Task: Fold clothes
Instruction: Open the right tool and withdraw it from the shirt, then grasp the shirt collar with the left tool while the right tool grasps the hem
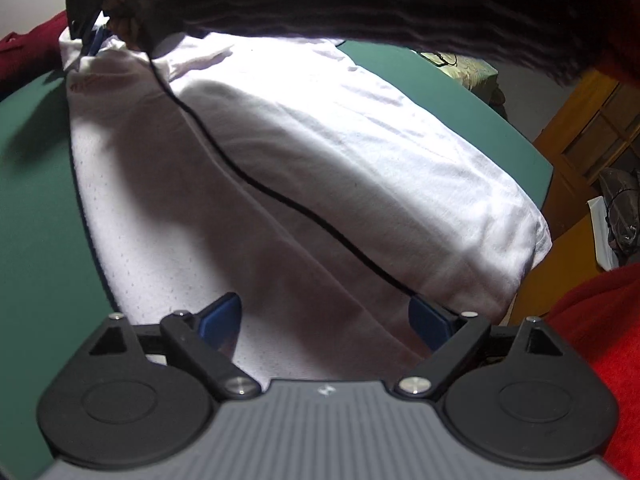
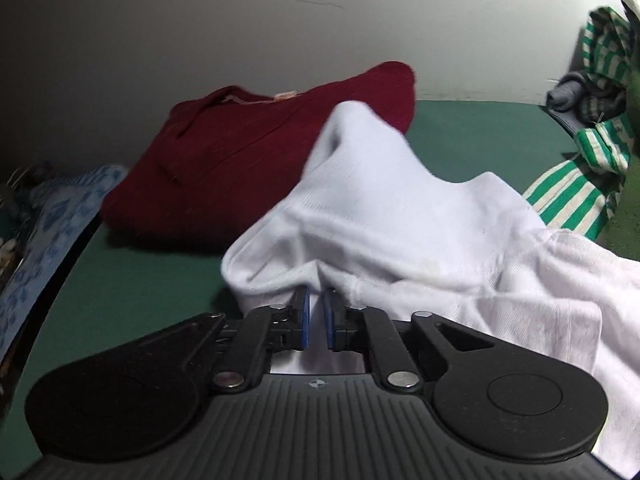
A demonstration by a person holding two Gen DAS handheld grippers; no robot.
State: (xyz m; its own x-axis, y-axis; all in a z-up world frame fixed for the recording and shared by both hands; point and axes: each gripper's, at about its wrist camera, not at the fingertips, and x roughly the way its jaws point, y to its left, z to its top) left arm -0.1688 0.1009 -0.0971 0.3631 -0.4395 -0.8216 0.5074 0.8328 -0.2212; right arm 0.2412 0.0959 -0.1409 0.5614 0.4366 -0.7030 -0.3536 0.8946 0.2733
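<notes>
A white garment [image 1: 304, 152] lies spread over the green table top [image 1: 32, 208]. My left gripper [image 1: 324, 312] hovers over its near part, blue pads wide apart and nothing pinched between them. My right gripper [image 2: 318, 300] is shut on a bunched fold of the white garment [image 2: 400, 232], which rises in a ridge ahead of the jaws. In the left wrist view the right gripper [image 1: 90, 46] appears at the far corner of the garment, held by a hand in a dark sleeve [image 1: 360, 0].
A folded dark red sweater [image 2: 248, 148] lies just beyond the white fold. Green-and-white striped clothes [image 2: 572, 192] are piled at the right, and a blue patterned cloth [image 2: 48, 220] hangs off the left edge. A thin black cable [image 1: 256, 184] runs across the garment. A wooden door [image 1: 592, 128] stands at the right.
</notes>
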